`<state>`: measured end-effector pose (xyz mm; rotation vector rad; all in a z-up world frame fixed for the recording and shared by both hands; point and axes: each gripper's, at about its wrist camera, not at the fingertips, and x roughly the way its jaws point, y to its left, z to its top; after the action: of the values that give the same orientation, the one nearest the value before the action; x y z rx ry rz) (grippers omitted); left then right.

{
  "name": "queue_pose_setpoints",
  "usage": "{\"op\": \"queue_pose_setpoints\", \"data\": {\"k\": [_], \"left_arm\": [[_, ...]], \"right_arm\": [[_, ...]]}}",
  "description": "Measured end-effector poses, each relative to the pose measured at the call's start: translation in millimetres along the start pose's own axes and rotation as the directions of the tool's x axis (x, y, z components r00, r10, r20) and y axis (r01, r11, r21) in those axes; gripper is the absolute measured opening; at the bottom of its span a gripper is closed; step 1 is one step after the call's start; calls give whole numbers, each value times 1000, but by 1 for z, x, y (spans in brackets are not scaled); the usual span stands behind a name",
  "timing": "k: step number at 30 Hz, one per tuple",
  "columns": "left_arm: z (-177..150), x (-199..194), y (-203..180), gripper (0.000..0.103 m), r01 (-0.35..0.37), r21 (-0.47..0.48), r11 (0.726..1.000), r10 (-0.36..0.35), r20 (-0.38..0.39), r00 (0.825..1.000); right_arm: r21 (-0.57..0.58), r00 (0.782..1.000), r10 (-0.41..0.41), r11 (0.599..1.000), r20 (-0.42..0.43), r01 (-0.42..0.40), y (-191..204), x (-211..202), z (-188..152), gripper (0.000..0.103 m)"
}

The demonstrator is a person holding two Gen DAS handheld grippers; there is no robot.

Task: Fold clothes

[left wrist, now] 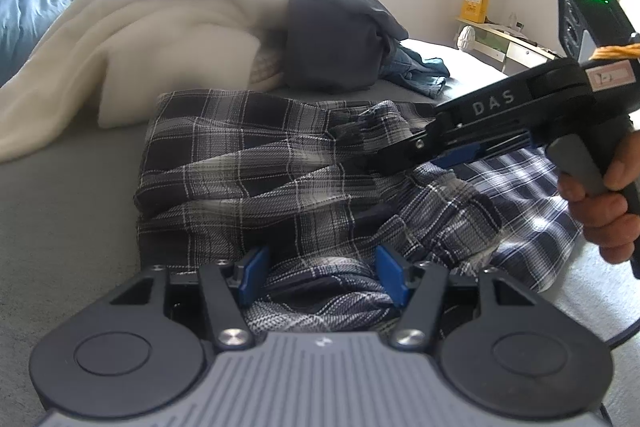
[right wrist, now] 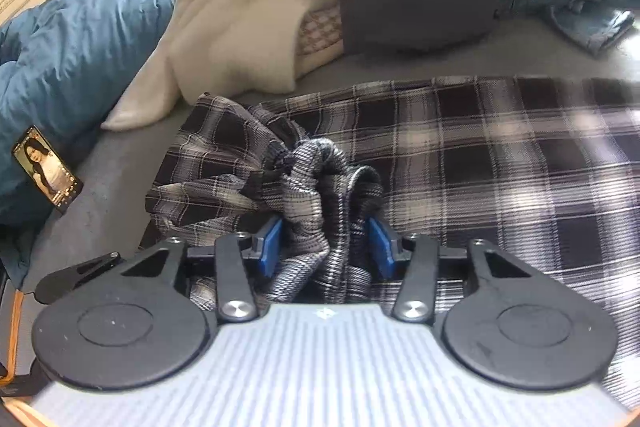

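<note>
The plaid shirt [left wrist: 256, 163] lies crumpled across the grey bed [left wrist: 60, 195], just in front of a heap of other clothes — a cream fleece [left wrist: 132, 27] and a dark garment [left wrist: 332, 39]. The left claw [left wrist: 322, 275] stands parted over the shirt's near edge, cloth lying between its blue pads [left wrist: 252, 277] though whether they press it I cannot tell. The right claw [right wrist: 324, 247], held in a hand [left wrist: 608, 211], has a bunched fold of plaid between its jaws — whether it is clenched on the fold is unclear.
</note>
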<state>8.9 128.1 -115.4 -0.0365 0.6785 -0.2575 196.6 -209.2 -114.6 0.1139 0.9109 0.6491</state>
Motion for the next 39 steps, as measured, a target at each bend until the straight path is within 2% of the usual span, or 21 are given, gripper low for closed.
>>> {"op": "queue_pose_setpoints", "data": {"k": [5,14,19,25,32,36,39], "left_arm": [[0,0,0,61,-4,5,1000,4,-4,1000],[0,-1,-2,61,-8,7,1000,8,-4,1000],[-1,-1,-2,62,-8,9,1000,8,-2,1000],[-3,-3,-1,63,-5,8,1000,5,3,1000],[-4,-5,0,63,-4,8,1000,4,4,1000],[-5,-7,-1,63,-5,7,1000,5,5,1000],[-4,-7,0,63,-5,8,1000,5,4,1000]], "right_arm": [[61,1000,27,998,-8,-26,-13,4,2,56],[133,984,177,975,11,-177,-37,27,14,63],[220,961,275,937,15,-272,-53,32,11,64],[271,933,358,900,-19,-340,-59,24,2,64],[382,889,458,824,-16,-419,-69,29,-1,65],[385,893,450,827,-15,-410,-64,39,4,61],[356,904,427,849,-30,-390,-56,42,6,52]]}}
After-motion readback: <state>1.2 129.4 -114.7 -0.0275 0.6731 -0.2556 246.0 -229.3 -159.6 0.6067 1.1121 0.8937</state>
